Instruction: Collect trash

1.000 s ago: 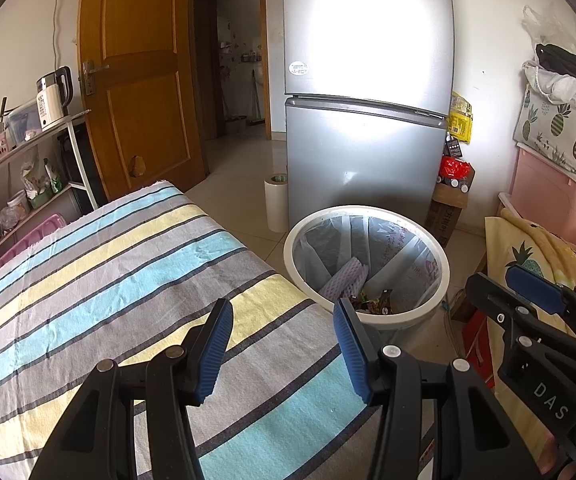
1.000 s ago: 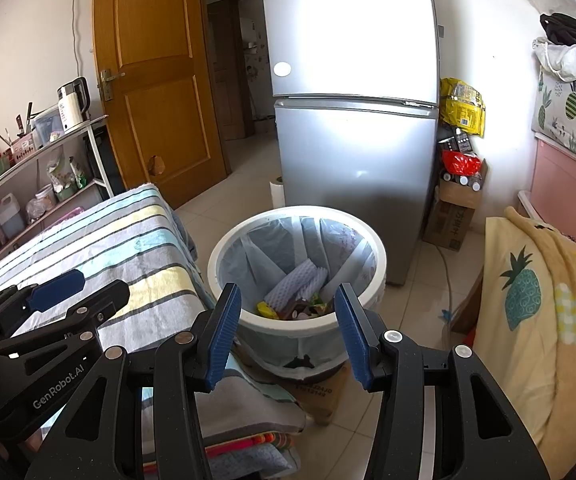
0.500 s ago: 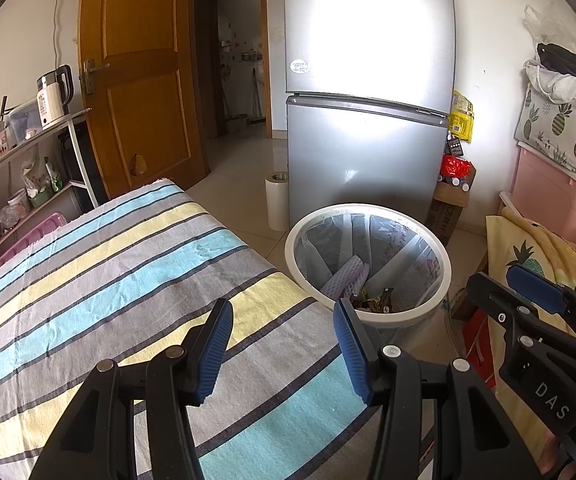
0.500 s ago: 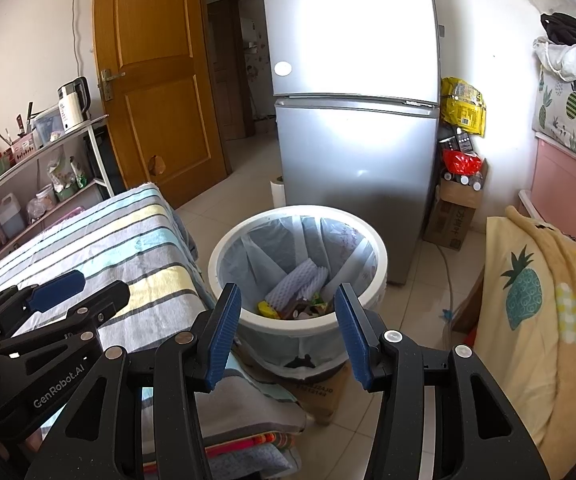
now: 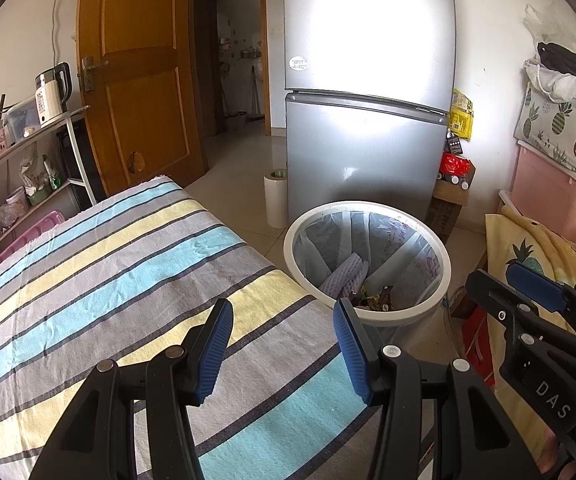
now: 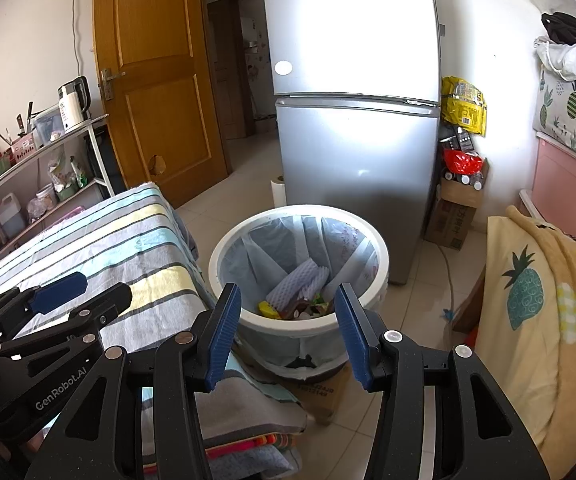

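A white round trash bin [image 5: 442, 254] [image 6: 223, 248] with a clear liner stands on the floor before the fridge. Inside lie purple foam netting [image 5: 346, 274] [image 6: 300, 280] and several crumpled wrappers [image 6: 292, 308]. My left gripper [image 5: 283, 322] hovers over the striped cloth near the bin, open, nothing between its blue pads. My right gripper [image 6: 288, 306] is held above the bin's near rim, open and empty too. Each gripper shows at the edge of the other's view: the right gripper [image 5: 536, 292] and the left gripper [image 6: 63, 292].
A striped cloth [image 5: 107, 272] covers the table on the left. A silver fridge [image 5: 368, 120] stands behind the bin, a paper roll [image 5: 275, 200] beside it. A shelf with a kettle [image 5: 53, 94] is at the left, a pineapple blanket [image 6: 528, 292] at the right, boxes [image 6: 454, 216] by the wall.
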A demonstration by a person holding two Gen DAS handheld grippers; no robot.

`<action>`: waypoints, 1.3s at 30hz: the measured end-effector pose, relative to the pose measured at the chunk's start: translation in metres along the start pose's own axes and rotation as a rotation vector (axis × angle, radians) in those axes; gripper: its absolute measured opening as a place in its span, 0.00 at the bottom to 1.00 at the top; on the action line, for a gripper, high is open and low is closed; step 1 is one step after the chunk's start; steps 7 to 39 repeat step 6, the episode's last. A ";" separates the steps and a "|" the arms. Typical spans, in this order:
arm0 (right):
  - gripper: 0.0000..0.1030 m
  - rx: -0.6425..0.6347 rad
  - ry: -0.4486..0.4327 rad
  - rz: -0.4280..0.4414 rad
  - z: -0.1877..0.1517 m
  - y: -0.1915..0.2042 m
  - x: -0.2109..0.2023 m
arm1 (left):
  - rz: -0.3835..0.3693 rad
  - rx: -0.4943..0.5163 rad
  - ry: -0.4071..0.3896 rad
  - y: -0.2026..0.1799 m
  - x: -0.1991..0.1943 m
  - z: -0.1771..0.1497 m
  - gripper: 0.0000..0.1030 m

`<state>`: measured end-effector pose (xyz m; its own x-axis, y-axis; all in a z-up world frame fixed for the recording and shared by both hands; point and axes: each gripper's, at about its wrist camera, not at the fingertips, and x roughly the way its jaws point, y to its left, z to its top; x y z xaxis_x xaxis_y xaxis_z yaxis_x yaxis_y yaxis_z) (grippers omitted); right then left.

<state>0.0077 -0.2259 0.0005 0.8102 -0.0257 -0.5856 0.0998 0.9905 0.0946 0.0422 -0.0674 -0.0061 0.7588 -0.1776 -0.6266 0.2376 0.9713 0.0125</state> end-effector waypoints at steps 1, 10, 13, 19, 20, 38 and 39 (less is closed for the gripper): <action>0.48 0.001 0.000 0.000 0.000 0.000 0.000 | 0.000 0.000 0.000 0.000 0.000 0.000 0.50; 0.48 0.000 0.000 0.001 0.000 0.000 0.000 | 0.002 -0.001 0.003 0.001 0.000 0.000 0.50; 0.48 0.000 0.000 0.001 0.000 0.000 0.000 | 0.002 -0.001 0.003 0.001 0.000 0.000 0.50; 0.48 0.000 0.000 0.001 0.000 0.000 0.000 | 0.002 -0.001 0.003 0.001 0.000 0.000 0.50; 0.48 0.000 0.000 0.001 0.000 0.000 0.000 | 0.002 -0.001 0.003 0.001 0.000 0.000 0.50; 0.48 0.000 0.000 0.001 0.000 0.000 0.000 | 0.002 -0.001 0.003 0.001 0.000 0.000 0.50; 0.48 0.000 0.000 0.001 0.000 0.000 0.000 | 0.002 -0.001 0.003 0.001 0.000 0.000 0.50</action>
